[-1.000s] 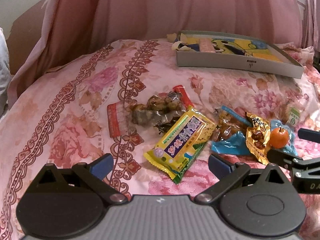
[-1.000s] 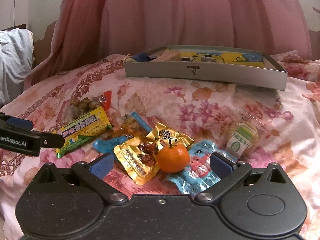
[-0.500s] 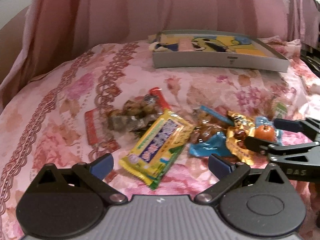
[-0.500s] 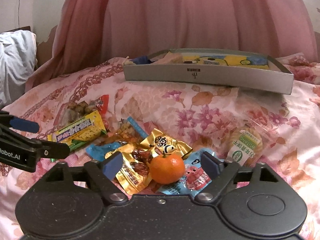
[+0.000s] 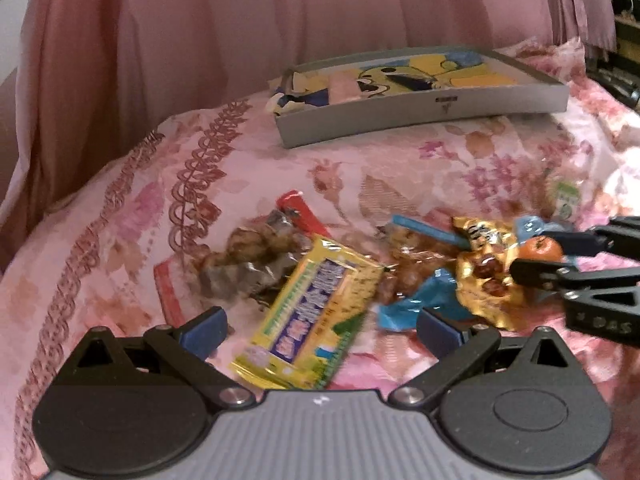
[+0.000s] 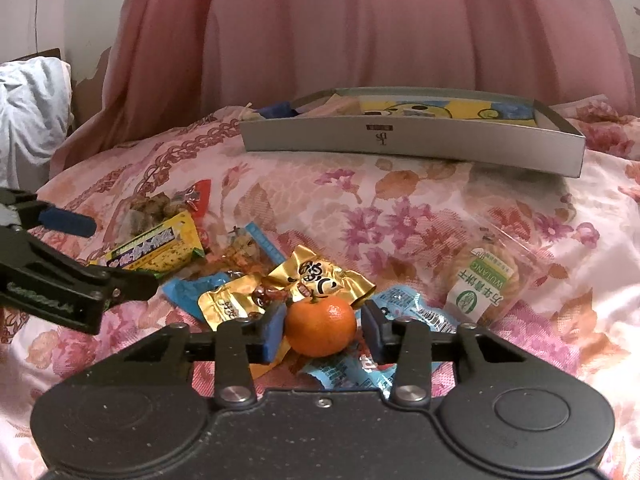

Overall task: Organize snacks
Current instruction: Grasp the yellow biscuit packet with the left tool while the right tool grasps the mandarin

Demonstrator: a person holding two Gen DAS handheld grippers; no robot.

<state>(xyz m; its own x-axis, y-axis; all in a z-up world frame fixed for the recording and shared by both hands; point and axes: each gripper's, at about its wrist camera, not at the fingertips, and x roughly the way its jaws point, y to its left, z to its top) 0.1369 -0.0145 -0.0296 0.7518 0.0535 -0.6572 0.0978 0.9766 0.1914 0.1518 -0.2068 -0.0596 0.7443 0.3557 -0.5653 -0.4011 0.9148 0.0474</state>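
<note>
A small orange mandarin (image 6: 321, 330) lies on a heap of snack packets on the flowered bedspread. My right gripper (image 6: 322, 334) is shut on it, a blue pad against each side; in the left wrist view the right gripper (image 5: 534, 254) comes in from the right around the mandarin (image 5: 541, 247). My left gripper (image 5: 320, 326) hangs open just above a yellow-green packet (image 5: 316, 312) and holds nothing. Beside that packet are a clear bag of brown snacks (image 5: 256, 256), gold packets (image 6: 280, 292), blue packets (image 6: 416, 316) and a green-label biscuit pack (image 6: 482, 280).
A shallow grey box (image 6: 400, 140) with a yellow cartoon lining and a few items in its left end stands at the back of the bed. Pink curtains hang behind it. White bedding (image 6: 28, 120) lies far left. The left gripper (image 6: 122, 254) reaches in from the left.
My right gripper's fingers have closed from wide apart onto the mandarin. The left gripper has moved nearer and over the yellow-green packet, still open.
</note>
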